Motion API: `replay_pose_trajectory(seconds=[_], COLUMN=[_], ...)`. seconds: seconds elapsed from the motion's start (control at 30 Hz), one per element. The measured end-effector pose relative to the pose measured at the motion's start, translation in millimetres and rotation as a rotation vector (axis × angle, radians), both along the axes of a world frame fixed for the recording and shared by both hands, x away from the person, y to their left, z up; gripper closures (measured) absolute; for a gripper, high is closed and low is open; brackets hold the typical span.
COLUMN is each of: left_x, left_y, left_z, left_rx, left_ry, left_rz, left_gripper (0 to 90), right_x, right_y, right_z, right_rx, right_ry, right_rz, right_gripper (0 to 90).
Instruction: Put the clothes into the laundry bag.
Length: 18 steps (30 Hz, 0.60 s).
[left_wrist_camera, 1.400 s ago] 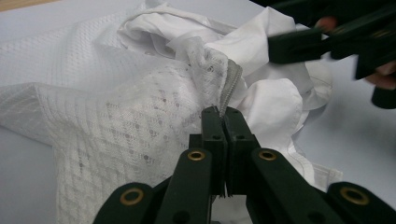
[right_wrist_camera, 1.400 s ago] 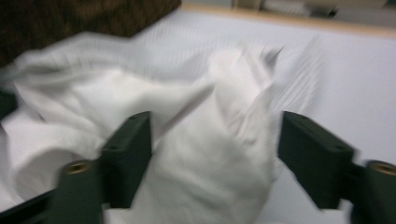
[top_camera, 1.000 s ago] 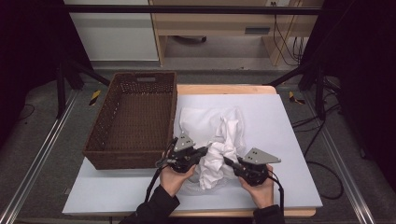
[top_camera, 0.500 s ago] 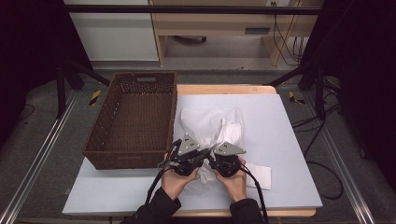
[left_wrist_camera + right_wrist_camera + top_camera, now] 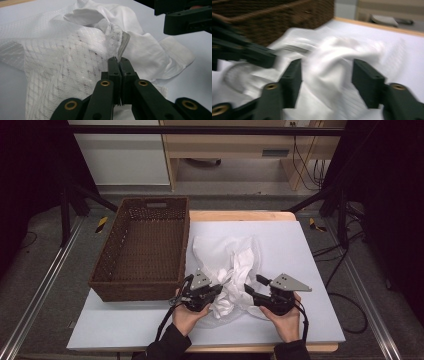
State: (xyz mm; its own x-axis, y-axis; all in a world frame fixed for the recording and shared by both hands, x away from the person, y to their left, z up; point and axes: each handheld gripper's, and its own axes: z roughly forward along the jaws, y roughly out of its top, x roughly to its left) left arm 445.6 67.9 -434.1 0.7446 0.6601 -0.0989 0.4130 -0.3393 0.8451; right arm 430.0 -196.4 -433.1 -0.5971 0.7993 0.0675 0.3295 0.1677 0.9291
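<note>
Left gripper [image 5: 216, 290], level and aimed toward 3 o'clock, pinches the crumpled white lace-patterned garment [image 5: 227, 265] mid-counter. Right gripper [image 5: 255, 287] points toward 9 o'clock, jaws just opened, spread around blurred cloth, contact unclear.

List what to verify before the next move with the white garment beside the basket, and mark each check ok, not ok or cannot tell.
1. Left gripper shut on white garment edge: ok.
2. Right gripper gripping the cloth: not ok; its jaws have just been opening and stand apart.
3. Garment flat: not ok, bunched in the middle.
4. Basket free for it: ok.
5. Garment fully on white board: ok.
6. Which garment part is held: cannot tell.
</note>
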Motion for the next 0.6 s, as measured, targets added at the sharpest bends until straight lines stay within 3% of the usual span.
replay_pose_trajectory(seconds=[0.1, 0.17, 0.2, 0.3, 0.33, 0.4, 0.43, 0.6], left_x=[1.2, 1.7, 1.6, 1.5, 1.5, 0.9, 0.9, 0.2], left_y=[-0.4, -0.7, -0.8, -0.6, -0.4, 0.5, 1.5, 5.1], left_z=[-2.0, -2.8, -3.1, -1.7, -0.7, 3.2, 6.7, 28.8], left_rx=[0.003, 0.003, 0.004, 0.0, -0.002, -0.013, -0.019, -0.037], left_ry=[0.005, 0.007, 0.005, 0.005, 0.004, -0.001, -0.005, -0.031], left_rz=[0.0, -0.002, -0.002, -0.002, -0.002, 0.0, 0.003, 0.022], left_gripper=[88.8, 88.7, 88.7, 88.7, 88.7, 88.7, 88.7, 88.7], right_x=[8.9, 16.1, 19.5, 25.3, 24.6, 18.4, 14.8, -16.1], right_y=[-2.8, 5.3, 8.9, 13.7, 13.5, 12.2, 12.5, 28.6], right_z=[-16.9, -31.7, -37.6, -43.4, -41.4, -33.6, -30.1, -6.1], right_rx=[-0.012, -0.068, -0.079, -0.057, -0.066, -0.06, -0.063, -0.101], right_ry=[0.086, 0.131, 0.137, 0.183, 0.175, 0.156, 0.151, 0.028], right_rz=[-0.013, -0.002, -0.001, 0.021, 0.034, 0.059, 0.068, 0.146], right_gripper=[36.4, 36.9, 42.1, 68.9, 77.6, 81.5, 81.9, 80.8])
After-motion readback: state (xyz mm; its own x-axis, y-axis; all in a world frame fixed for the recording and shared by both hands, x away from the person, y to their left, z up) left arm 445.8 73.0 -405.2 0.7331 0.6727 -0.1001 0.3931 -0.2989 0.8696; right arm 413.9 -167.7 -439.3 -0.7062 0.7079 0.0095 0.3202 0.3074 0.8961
